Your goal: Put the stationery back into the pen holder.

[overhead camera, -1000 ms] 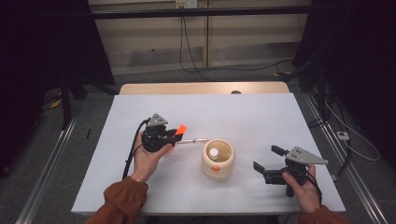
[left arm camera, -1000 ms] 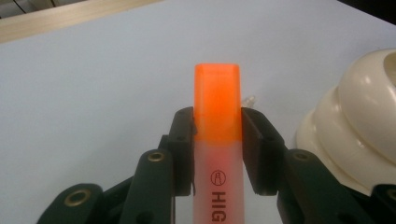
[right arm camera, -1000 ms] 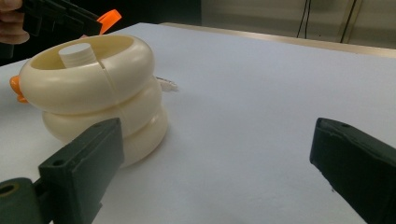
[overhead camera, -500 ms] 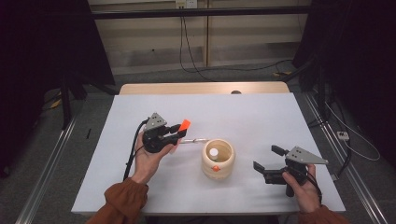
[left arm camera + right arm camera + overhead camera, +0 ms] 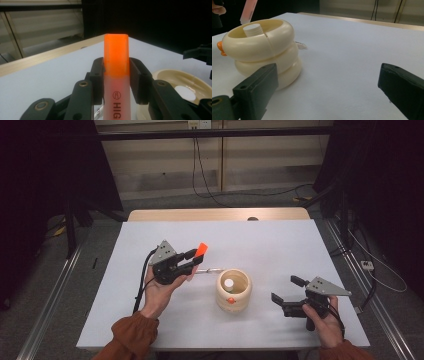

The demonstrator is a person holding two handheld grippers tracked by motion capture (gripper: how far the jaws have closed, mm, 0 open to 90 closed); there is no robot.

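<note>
A cream ringed holder (image 5: 233,291) stands on the white table (image 5: 280,245), a pen (image 5: 209,270) lying just beside it.

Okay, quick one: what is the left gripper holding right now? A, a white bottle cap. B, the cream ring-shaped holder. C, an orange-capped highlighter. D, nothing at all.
C: in the left gripper view the left gripper has both jaws pressed against an orange-capped highlighter, while the cream holder stands apart on the table.

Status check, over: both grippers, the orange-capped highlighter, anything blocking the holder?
Left gripper shut on orange-capped highlighter. Right gripper open, empty. Cream ringed holder unobstructed; white cylinder inside.
</note>
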